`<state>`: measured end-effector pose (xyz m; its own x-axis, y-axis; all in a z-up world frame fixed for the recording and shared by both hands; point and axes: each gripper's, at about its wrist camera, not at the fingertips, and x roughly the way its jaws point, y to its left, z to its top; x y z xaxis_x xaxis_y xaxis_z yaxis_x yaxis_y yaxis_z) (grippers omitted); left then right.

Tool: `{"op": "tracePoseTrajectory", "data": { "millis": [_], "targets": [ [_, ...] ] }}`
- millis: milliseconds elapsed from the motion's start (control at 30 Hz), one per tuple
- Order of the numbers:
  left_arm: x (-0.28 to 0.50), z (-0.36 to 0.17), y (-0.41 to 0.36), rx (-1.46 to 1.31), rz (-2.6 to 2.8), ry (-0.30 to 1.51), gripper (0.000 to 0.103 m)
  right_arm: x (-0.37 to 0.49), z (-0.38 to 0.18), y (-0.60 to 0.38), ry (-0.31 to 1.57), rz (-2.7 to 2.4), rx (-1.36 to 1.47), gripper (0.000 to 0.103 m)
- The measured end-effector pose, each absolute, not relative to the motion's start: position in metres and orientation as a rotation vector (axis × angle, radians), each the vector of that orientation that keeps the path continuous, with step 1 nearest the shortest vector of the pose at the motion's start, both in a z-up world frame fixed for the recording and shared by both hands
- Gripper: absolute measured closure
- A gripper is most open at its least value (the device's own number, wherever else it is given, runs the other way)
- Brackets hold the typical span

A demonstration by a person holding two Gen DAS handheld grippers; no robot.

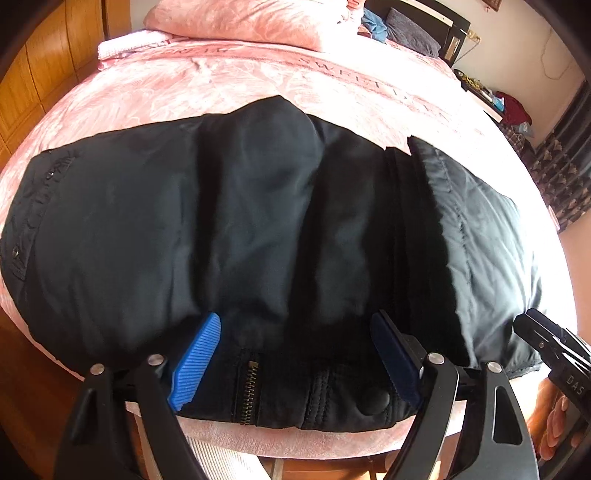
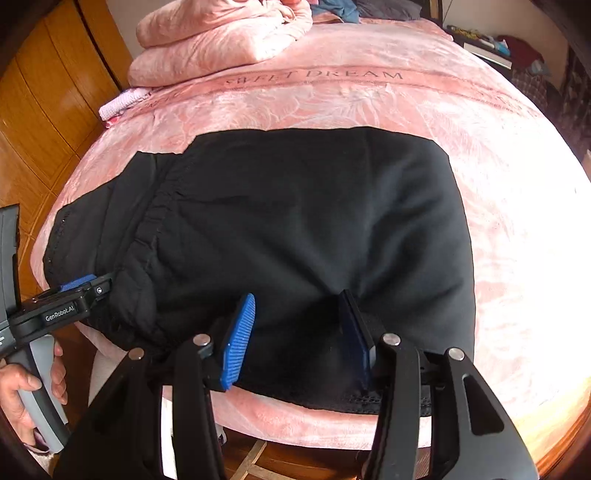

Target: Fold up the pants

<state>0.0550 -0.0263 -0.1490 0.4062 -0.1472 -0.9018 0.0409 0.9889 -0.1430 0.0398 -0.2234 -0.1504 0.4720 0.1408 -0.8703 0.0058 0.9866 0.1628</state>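
Two tongs hover apart: left gripper (image 1: 295,358) and right gripper (image 2: 295,339), both released, above the near edge of black pants (image 1: 229,221) on the pink bed (image 1: 207,88). Soft, limp, slippery-looking fabric; pinch the thick waistband edge.

pink bedspread (image 2: 369,103), folded blanket (image 2: 221,33), wooden wardrobe (image 2: 48,103).

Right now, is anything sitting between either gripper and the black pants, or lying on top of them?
Nothing visible. The black pants lie bare on the pink bedspread. The left gripper and the right gripper both stand open right over their near edge. The folded pink blanket lies well beyond them.
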Motion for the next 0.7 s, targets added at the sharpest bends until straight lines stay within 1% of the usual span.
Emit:
{"op": "tracePoseTrajectory", "data": {
  "millis": [33, 133, 267, 467, 600, 700],
  "targets": [
    [0.056, -0.152, -0.03, -0.074, -0.125, 1.15, 0.015, 0.04, -0.153, -0.22, 1.077, 0.074, 0.135, 0.055],
    [0.053, -0.149, -0.035, -0.027, -0.124, 1.142, 0.015, 0.039, -0.15, -0.218, 1.07, 0.063, 0.121, 0.054],
    [0.05, -0.139, -0.026, -0.084, -0.125, 1.127, 0.015, 0.036, -0.139, -0.217, 1.041, 0.093, 0.156, 0.054],
    [0.053, -0.145, -0.015, -0.076, -0.127, 1.137, 0.015, 0.047, -0.153, -0.204, 1.08, 0.091, 0.078, 0.053],
    [0.046, -0.135, 0.002, -0.158, -0.138, 1.105, 0.016, 0.046, -0.139, -0.206, 1.054, 0.113, 0.117, 0.054],
    [0.042, -0.125, 0.036, -0.281, -0.111, 1.08, 0.02, 0.045, -0.131, -0.2, 1.036, 0.131, 0.095, 0.054]
  ]
}}
